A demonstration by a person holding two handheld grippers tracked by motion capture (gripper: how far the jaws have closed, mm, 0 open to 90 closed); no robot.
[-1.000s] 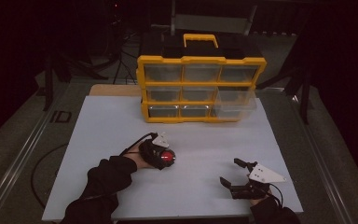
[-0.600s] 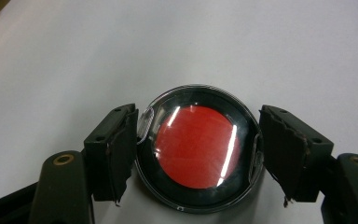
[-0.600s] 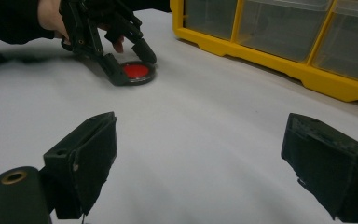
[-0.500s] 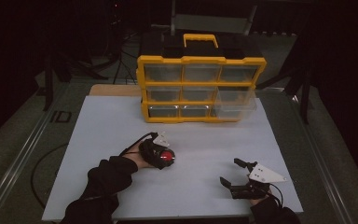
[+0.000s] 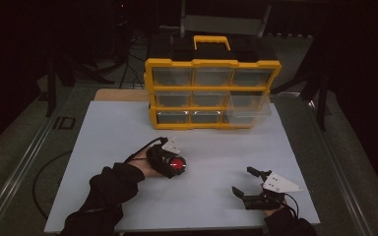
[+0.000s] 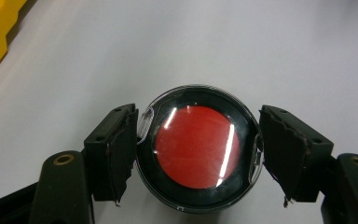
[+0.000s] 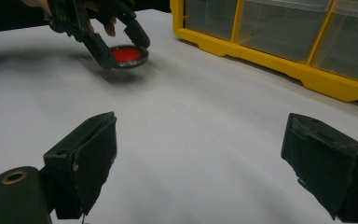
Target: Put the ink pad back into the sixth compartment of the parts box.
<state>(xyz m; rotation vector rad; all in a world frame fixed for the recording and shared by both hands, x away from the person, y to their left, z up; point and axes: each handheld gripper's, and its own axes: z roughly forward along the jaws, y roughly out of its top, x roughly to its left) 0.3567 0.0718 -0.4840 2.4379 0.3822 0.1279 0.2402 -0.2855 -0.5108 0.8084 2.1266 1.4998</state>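
Observation:
A round black case with a red disc under a clear lid (image 6: 196, 147) sits between the jaws of my left gripper (image 6: 198, 140), which is shut on its sides. In the high view that gripper (image 5: 176, 167) holds the red disc case (image 5: 177, 164) at the left middle of the white table. From the right gripper view, the case (image 7: 127, 55) hangs just above the table, over its own shadow, in the left gripper (image 7: 116, 44). My right gripper (image 5: 242, 181) rests low near the front right edge. Its jaws stand open (image 7: 205, 158) with nothing between them.
A yellow drawer organizer (image 5: 211, 93) with clear drawers and a black top stands at the back of the white table (image 5: 118, 132). Its middle right drawer (image 5: 248, 108) is pulled out. The organizer's lower edge (image 7: 261, 51) runs ahead of the right gripper.
My left gripper has lifted the red disc case a little off the table. The right gripper has stayed where it was.

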